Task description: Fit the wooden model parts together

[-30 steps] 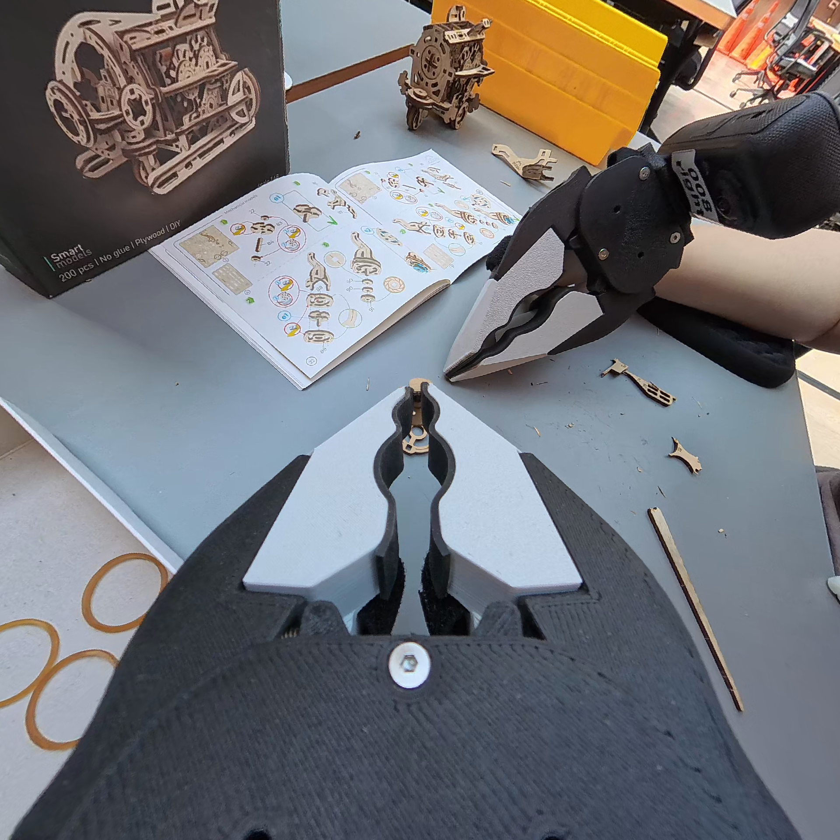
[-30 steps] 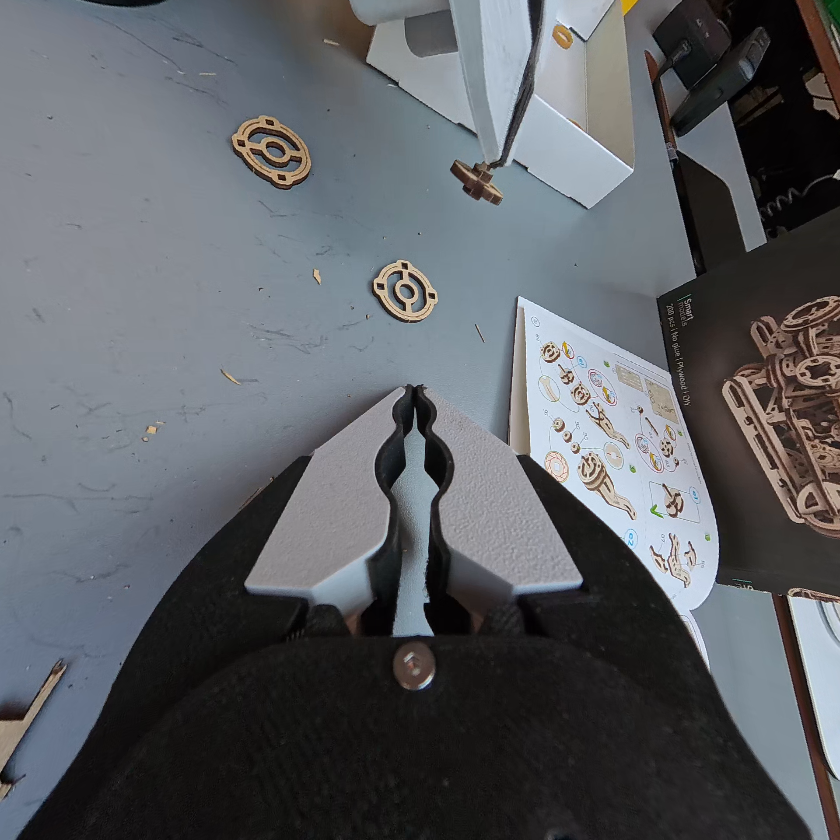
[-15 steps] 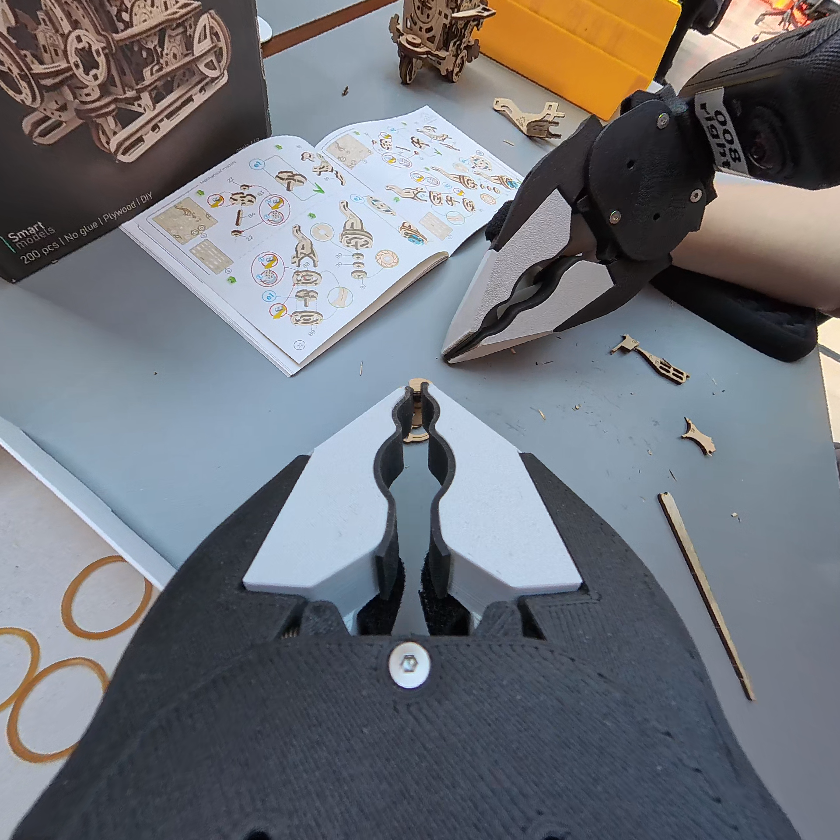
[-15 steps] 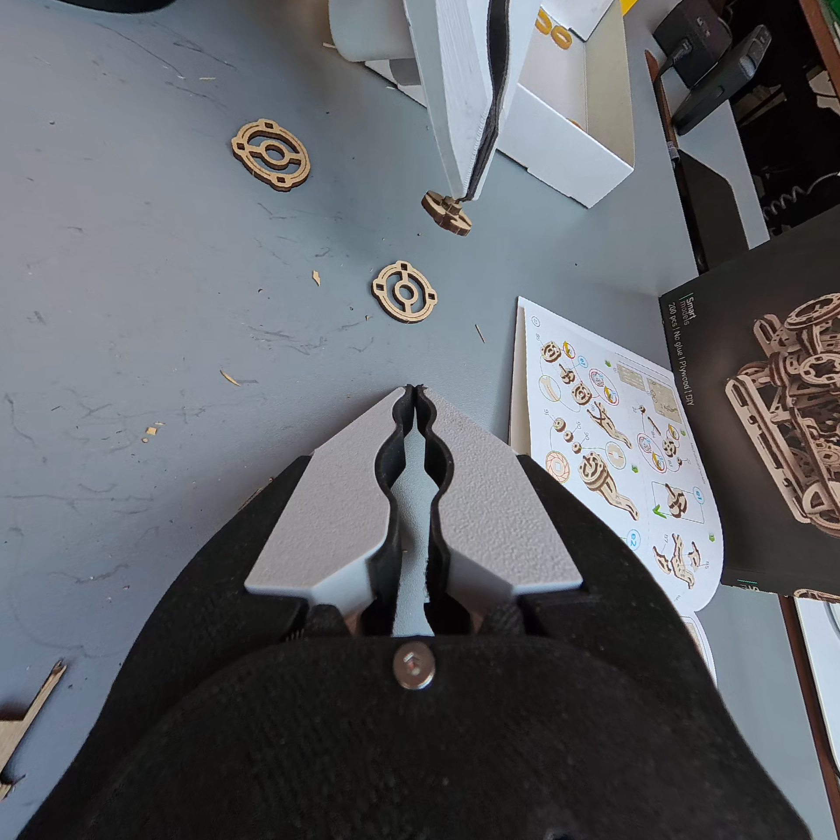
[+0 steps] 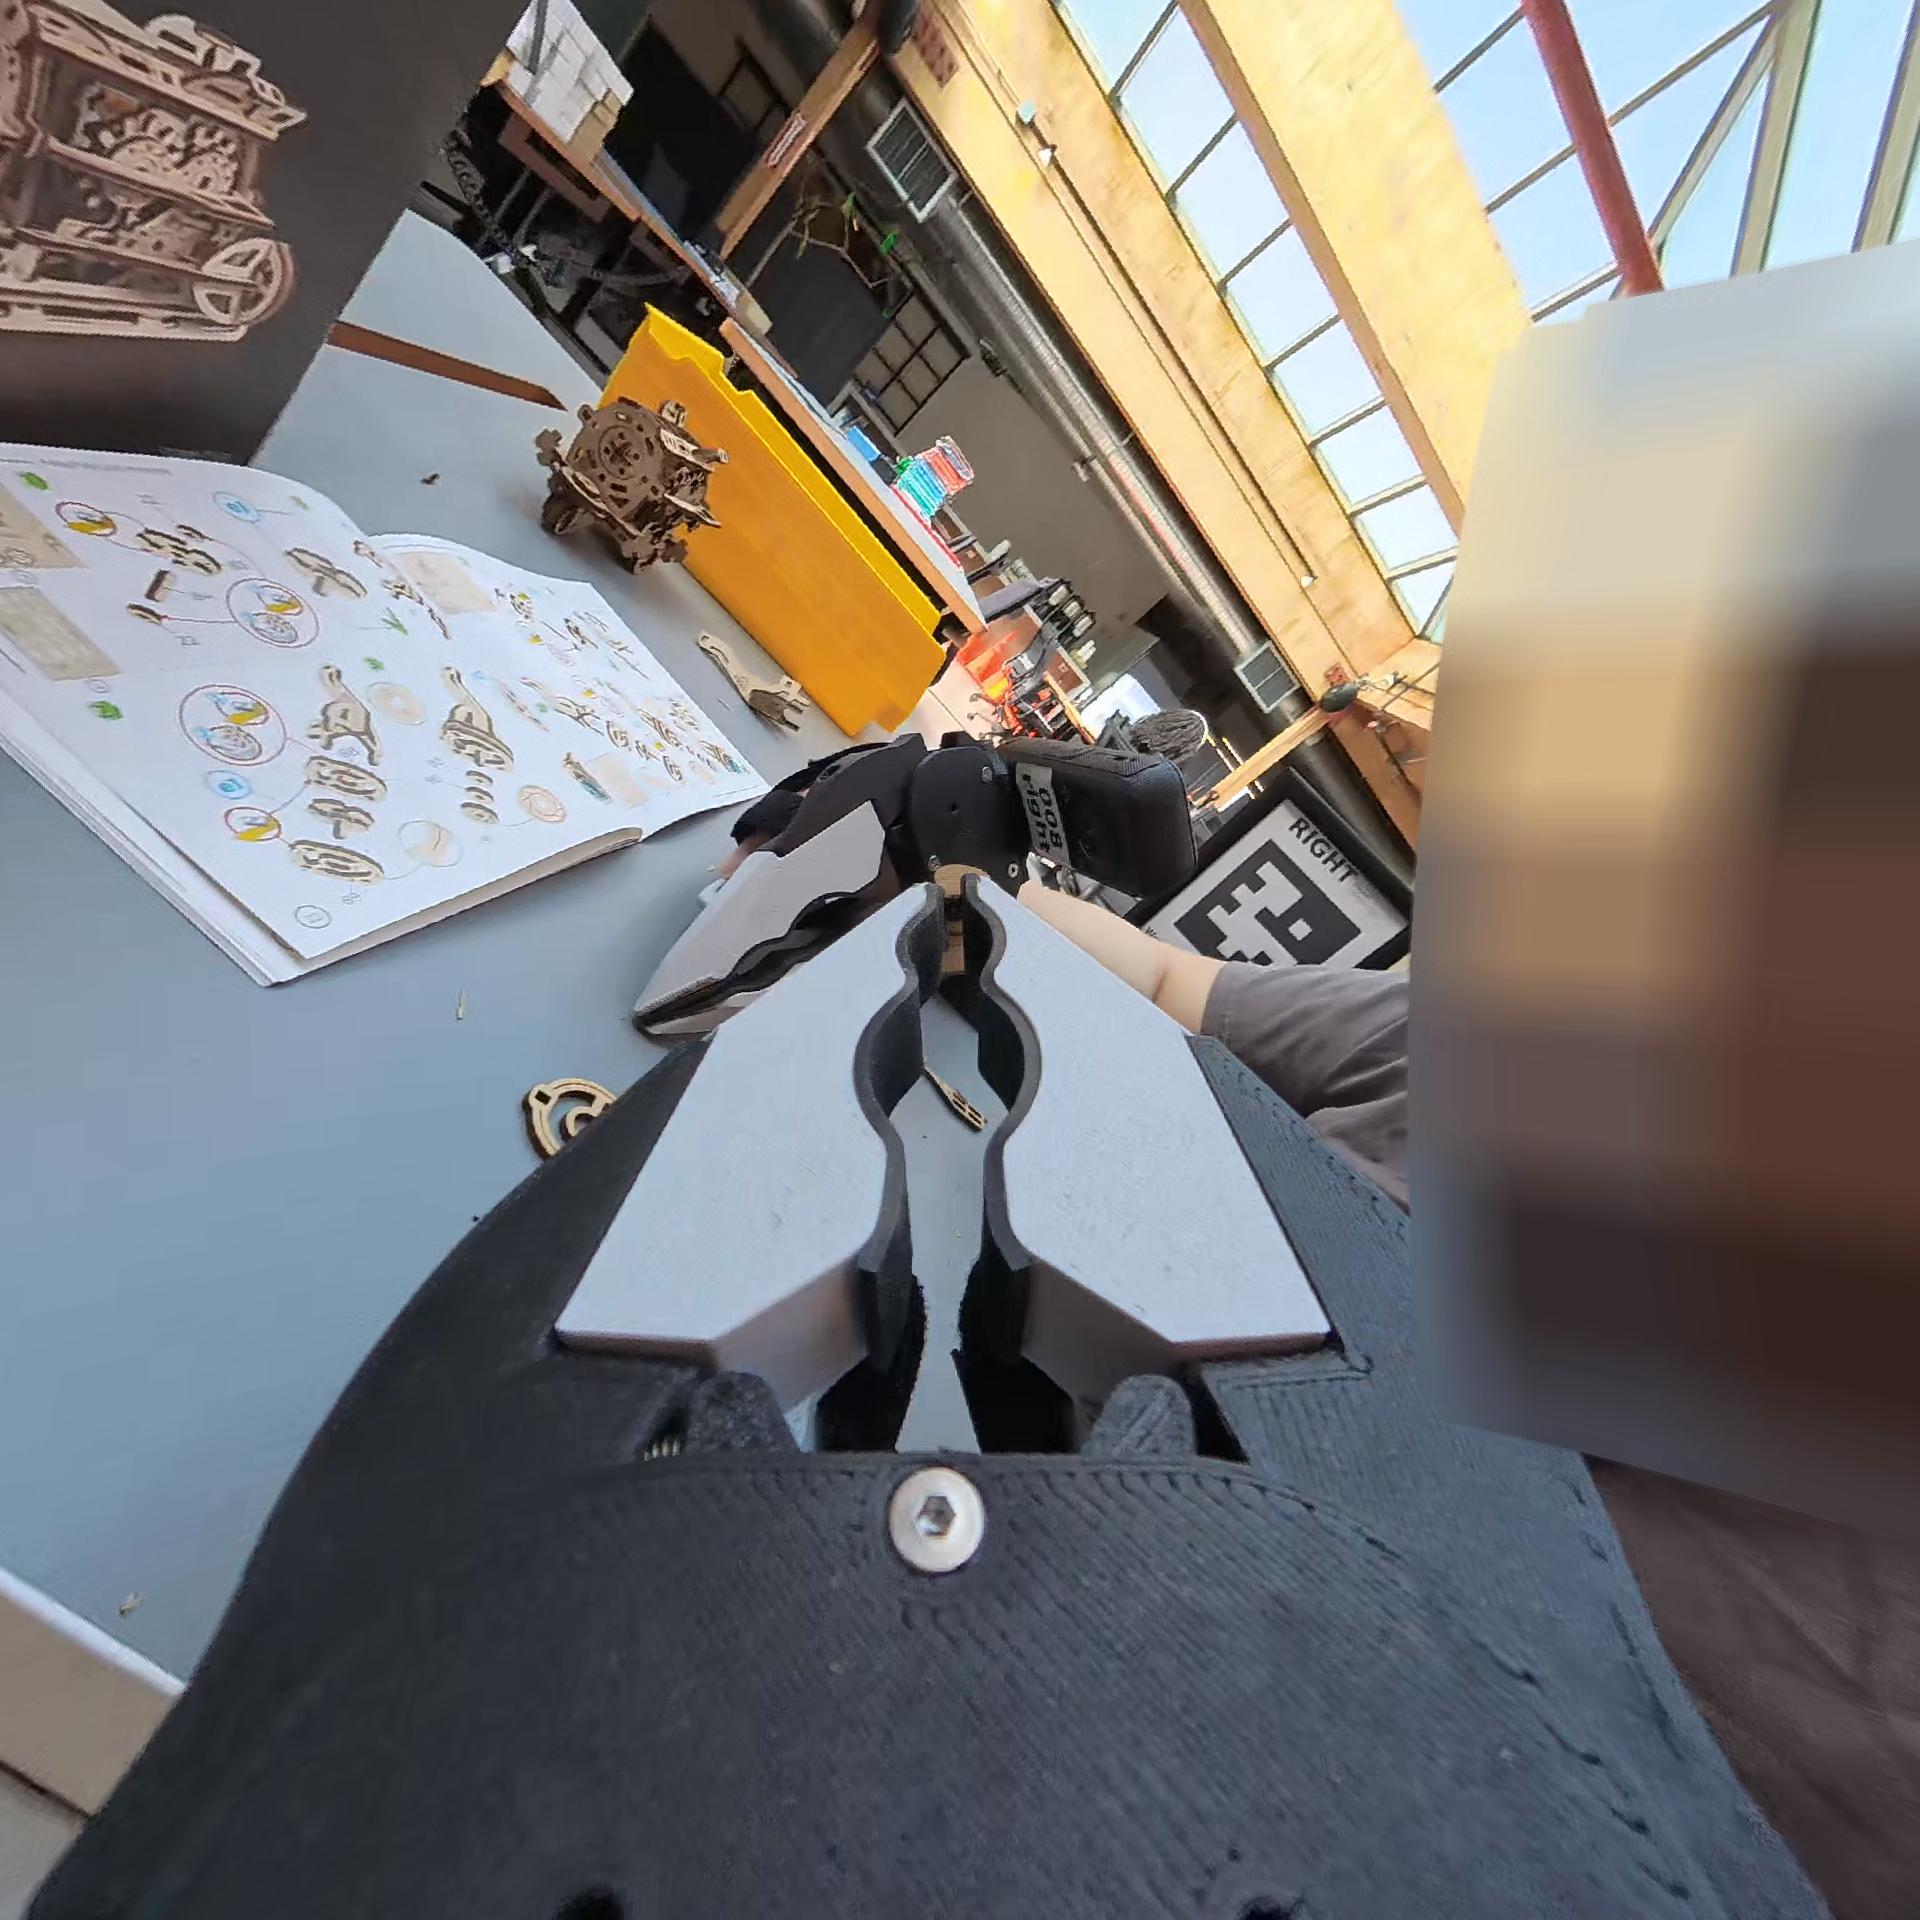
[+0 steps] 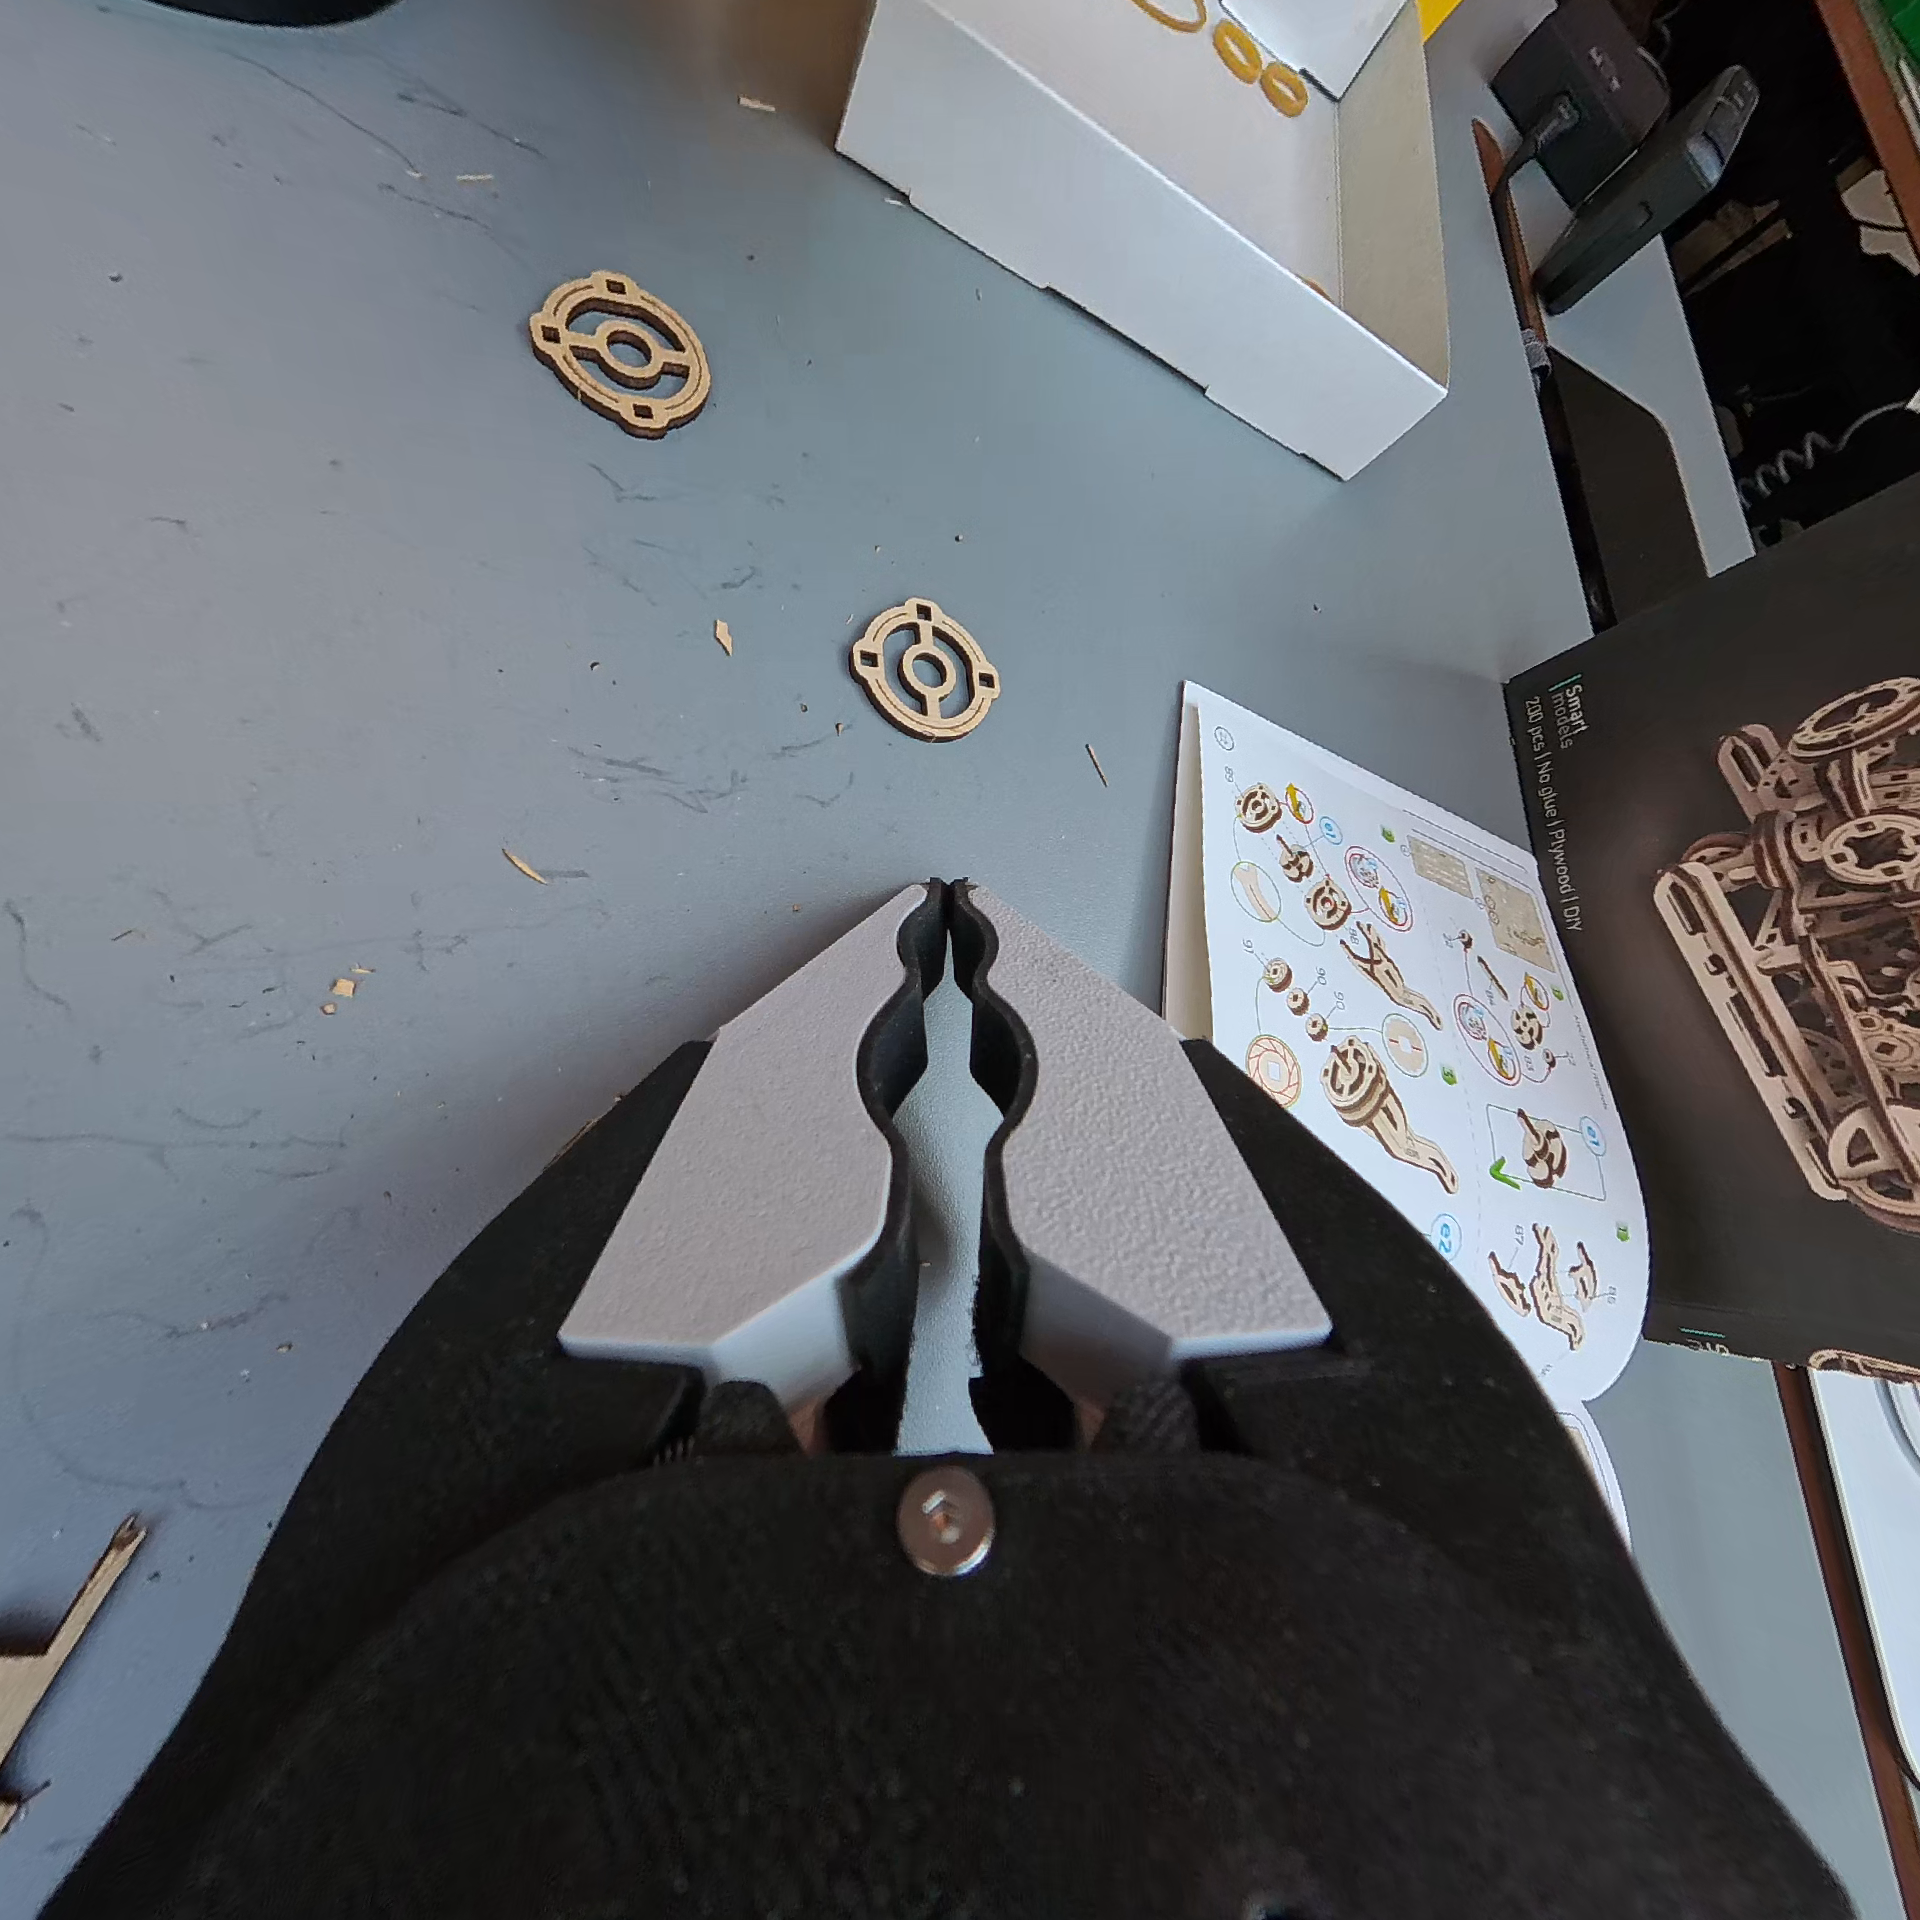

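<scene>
My left gripper point(image 5: 951, 902) is shut on a small wooden gear-like part point(image 5: 950, 928), which is pinched at its tips. It is tilted up above the grey table point(image 5: 208, 1195). My right gripper point(image 6: 948, 886) is shut and empty, with its tips low over the table. It also shows in the left wrist view point(image 5: 649, 1013), just beyond my left tips. Two flat wooden ring discs point(image 6: 620, 353) point(image 6: 923, 670) lie on the table ahead of the right gripper. One disc point(image 5: 566, 1112) lies beside my left finger.
An open instruction booklet point(image 5: 312, 675) point(image 6: 1382, 1018) lies beside the dark kit box point(image 6: 1766, 935). An assembled wooden model point(image 5: 629, 499) stands by a yellow bin point(image 5: 790, 561). A white carton point(image 6: 1143, 229) holds rubber bands. Loose wood offcuts point(image 6: 62, 1631) point(image 5: 753, 681) lie about. My hands' fingertips stand some 15 cm from each other. The disc point(image 5: 566, 1112) is closer to my right gripper, around 5 cm from its tips; the left tips are 12 cm off. Look for it in the right wrist view point(image 6: 956, 677) too.
My left gripper has swung up and tilted with its wooden part, so its view now takes in the ceiling. It has left the right wrist view. The right gripper has stayed still.
</scene>
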Available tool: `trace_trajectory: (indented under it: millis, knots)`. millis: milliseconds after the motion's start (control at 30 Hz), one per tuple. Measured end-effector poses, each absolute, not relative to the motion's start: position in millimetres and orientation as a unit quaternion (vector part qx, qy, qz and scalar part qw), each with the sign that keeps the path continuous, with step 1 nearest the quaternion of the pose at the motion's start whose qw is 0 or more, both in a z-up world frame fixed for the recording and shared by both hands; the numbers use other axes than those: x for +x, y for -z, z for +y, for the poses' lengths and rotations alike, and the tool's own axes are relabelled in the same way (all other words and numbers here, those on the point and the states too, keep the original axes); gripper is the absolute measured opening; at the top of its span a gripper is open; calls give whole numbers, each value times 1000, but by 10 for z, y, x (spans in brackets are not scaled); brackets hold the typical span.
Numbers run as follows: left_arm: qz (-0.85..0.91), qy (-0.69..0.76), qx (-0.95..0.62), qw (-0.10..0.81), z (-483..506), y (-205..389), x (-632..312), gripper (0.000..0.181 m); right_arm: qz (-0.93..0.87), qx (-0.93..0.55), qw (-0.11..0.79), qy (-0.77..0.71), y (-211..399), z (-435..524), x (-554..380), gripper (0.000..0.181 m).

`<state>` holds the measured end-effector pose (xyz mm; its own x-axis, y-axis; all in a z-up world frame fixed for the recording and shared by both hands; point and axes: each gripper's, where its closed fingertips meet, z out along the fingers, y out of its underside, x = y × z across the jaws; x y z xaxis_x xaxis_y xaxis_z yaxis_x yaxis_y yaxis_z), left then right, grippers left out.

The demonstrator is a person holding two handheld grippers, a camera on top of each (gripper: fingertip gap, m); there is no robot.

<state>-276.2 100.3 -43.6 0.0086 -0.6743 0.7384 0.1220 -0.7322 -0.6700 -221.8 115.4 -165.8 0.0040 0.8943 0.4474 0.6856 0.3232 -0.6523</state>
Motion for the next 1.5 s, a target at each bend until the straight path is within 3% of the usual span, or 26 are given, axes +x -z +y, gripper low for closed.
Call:
trace_trajectory:
  millis: [267,467,667,1500]
  knots:
    - [204,689,-636,281,982,432,-2717,0,-698,-565,424,-119,1659,1155,-2217,0]
    - [339,471,-723,374,1048,868,-2599,0,-699,-564,422,-121,1658,1155,-2219,0]
    - [449,270,-753,398,1117,1291,-2587,0,-699,-563,423,-120,1658,1168,-2234,0]
    - [491,216,-762,363,1111,1572,-2530,1,-701,-561,425,-114,1662,1177,-2245,0]
